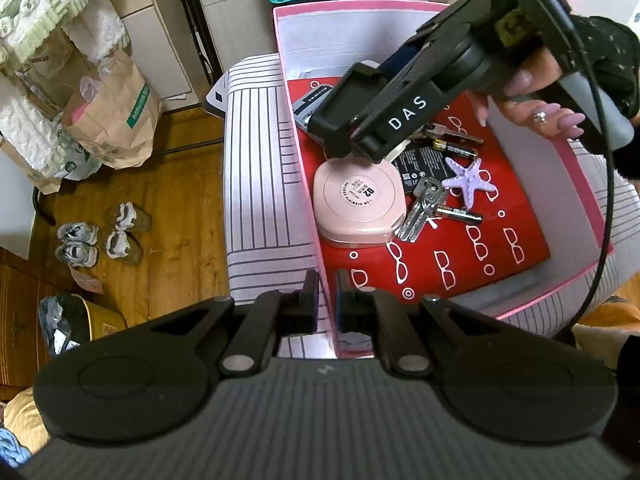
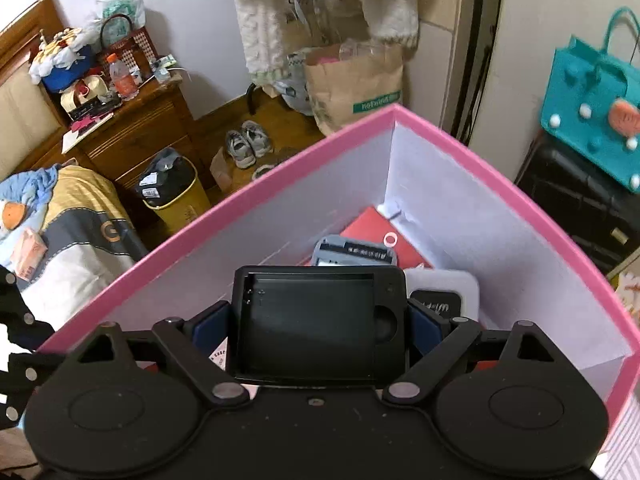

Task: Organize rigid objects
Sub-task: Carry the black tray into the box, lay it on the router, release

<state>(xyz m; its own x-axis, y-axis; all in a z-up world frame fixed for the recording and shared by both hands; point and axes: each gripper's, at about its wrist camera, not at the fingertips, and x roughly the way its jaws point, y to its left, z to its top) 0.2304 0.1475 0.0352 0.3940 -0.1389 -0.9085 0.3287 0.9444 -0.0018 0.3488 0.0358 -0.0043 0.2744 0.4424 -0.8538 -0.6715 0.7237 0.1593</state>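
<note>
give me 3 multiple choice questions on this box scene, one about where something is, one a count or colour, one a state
1. Where does the purple starfish lie?
A. on the floor by the shoes
B. inside the pink box, on the red sheet
C. on the striped cloth outside the box

2. How many batteries show in the box?
A. two
B. four
C. none

3. What is the right gripper doing?
A. hanging open and empty
B. shut on a black tray
C. shut on the keys

Answers:
1 B, the starfish rests on the red sheet between the box walls.
2 A, one battery lies above the starfish and another below it.
3 B, its jaws press both sides of the tray above the box.
</note>
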